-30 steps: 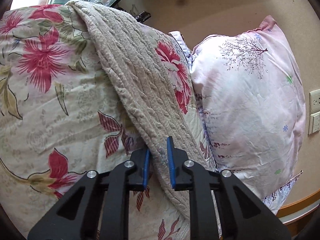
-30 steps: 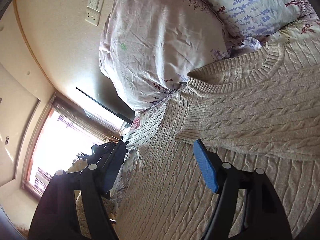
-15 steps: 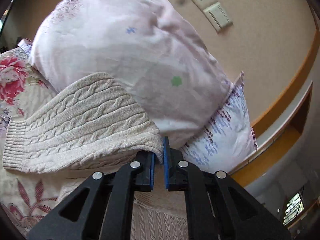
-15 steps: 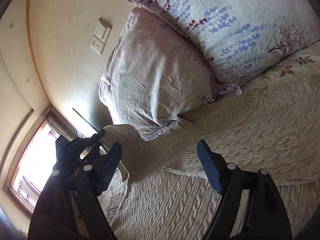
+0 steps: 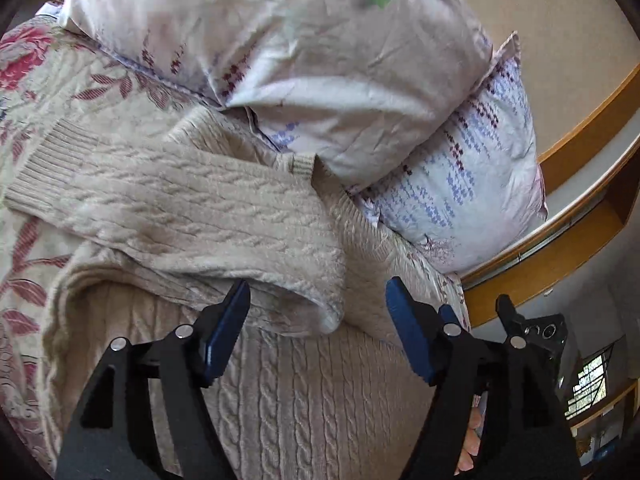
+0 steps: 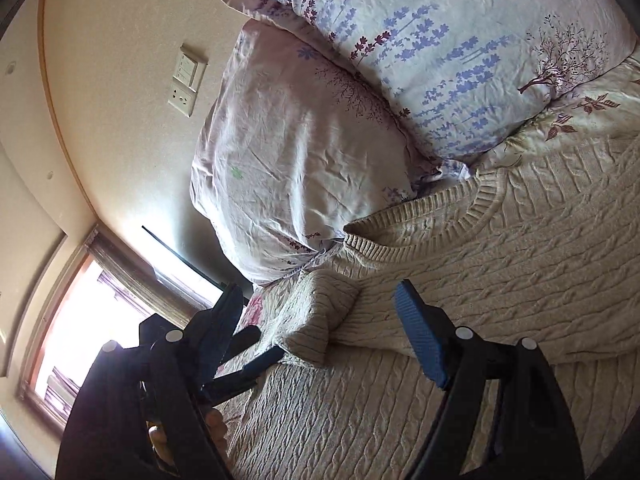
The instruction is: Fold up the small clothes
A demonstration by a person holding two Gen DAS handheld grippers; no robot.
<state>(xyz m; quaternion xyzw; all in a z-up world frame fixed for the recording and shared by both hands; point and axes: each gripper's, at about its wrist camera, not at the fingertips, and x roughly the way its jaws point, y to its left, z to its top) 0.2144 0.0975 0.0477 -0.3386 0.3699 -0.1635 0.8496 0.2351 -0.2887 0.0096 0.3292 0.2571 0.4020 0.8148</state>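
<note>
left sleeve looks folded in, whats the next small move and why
Probably bring the left gripper back off the sleeve and reach for the sweater hem. Its jaws stand open and empty, and the sleeve already lies folded across the body, below the pillows. The right gripper is open too, so nothing is held.

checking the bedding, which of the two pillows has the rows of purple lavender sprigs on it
The lower pillow, lying against the bed. The pale pink pillow stacked on it is mostly plain, with only a few scattered marks.

Two stacked pillows (image 5: 320, 80) hard against the sweater's (image 5: 304, 400) collar edge; open bedspread (image 5: 24, 272) beside it.
</note>
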